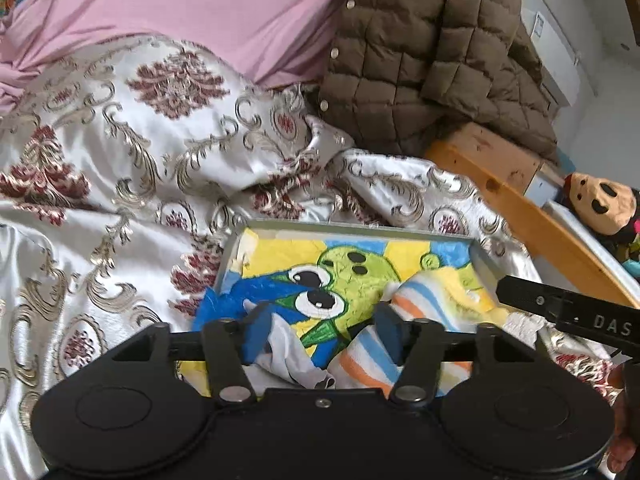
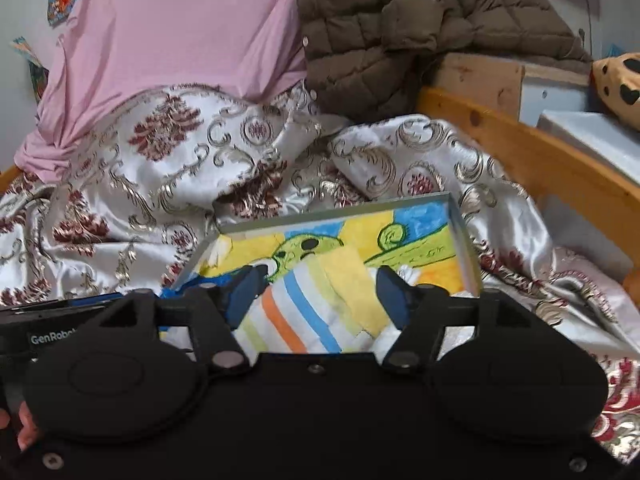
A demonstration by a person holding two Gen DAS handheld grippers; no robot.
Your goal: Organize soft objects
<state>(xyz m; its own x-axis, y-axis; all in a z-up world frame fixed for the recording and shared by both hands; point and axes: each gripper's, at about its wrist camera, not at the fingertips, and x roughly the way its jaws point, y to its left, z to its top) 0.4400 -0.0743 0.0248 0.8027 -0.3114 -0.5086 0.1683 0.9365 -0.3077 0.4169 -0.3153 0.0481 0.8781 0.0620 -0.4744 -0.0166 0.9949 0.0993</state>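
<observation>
In the left wrist view, the left gripper [image 1: 320,330] is seen low in the picture with its jaws standing apart; nothing is pinched between the blue pads [image 1: 256,330]. Beneath them a shallow grey-rimmed tray [image 1: 360,228] is laid on the patterned satin bedspread [image 1: 120,160], its floor covered by a bright cartoon drawing [image 1: 340,276]. A striped cloth [image 1: 372,356] in white, orange and blue is bunched in the near right part of the tray, and a small white-grey cloth [image 1: 296,360] is crumpled just beside it, close under the left pad. The tip of the right gripper [image 1: 568,312] is seen entering from the right edge, over the tray's right side. Behind the tray a pink fabric [image 1: 200,8] and a brown quilted jacket [image 1: 432,52] are piled, and a plush toy [image 1: 604,204] is seen past the wooden bed rail [image 1: 520,208].

In the right wrist view, the right gripper [image 2: 320,292] is shown with its jaws likewise apart and empty. The striped cloth [image 2: 296,312] is lying in the tray [image 2: 464,240] between and below the open pads, with a yellow cloth [image 2: 352,280] partly over it. Part of the left gripper [image 2: 60,320] is visible at the left edge, and fingers [image 2: 28,424] of a hand are glimpsed at the lower left. The bedspread [image 2: 160,168], pink fabric [image 2: 180,32] and jacket [image 2: 400,32] fill the background.
</observation>
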